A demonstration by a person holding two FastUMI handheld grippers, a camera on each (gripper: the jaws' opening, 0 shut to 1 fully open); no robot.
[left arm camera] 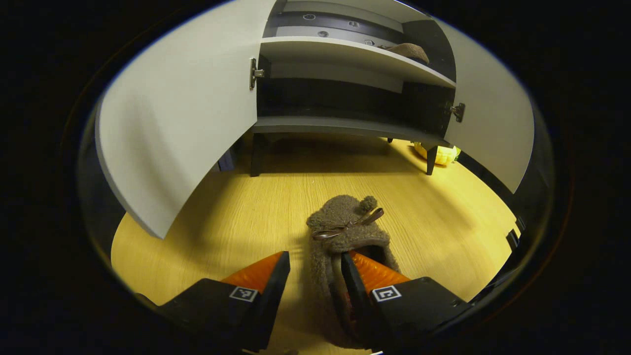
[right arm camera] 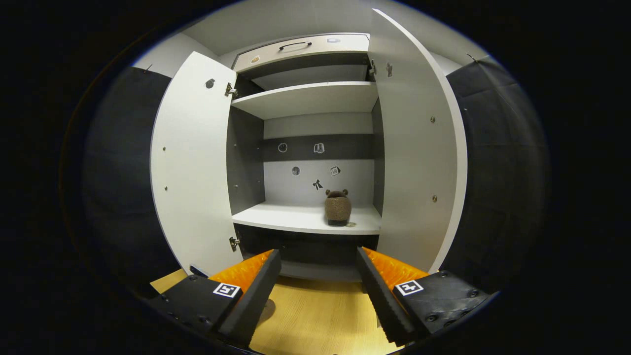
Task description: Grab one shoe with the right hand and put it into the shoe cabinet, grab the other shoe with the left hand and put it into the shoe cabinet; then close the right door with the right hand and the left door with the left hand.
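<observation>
A brown fuzzy slipper (left arm camera: 345,229) with a small bow lies on the wooden floor (left arm camera: 236,207) in front of the shoe cabinet (left arm camera: 340,125). My left gripper (left arm camera: 314,261) is open and low over the slipper's heel end. One finger sits inside the slipper's opening; the other is outside its left side, a little apart from it. A second brown slipper (left arm camera: 409,51) (right arm camera: 337,207) stands on a cabinet shelf (right arm camera: 296,219), towards its right. My right gripper (right arm camera: 319,256) hangs open in front of the cabinet, nothing between its fingers. Both doors, left (right arm camera: 194,162) and right (right arm camera: 414,148), stand wide open.
The left door (left arm camera: 177,113) swings out close over the floor to the left of the slipper. A yellow object (left arm camera: 441,154) lies by the cabinet's right leg (left arm camera: 431,160). A drawer with a handle (right arm camera: 296,45) tops the cabinet. Small stickers dot its back wall (right arm camera: 315,172).
</observation>
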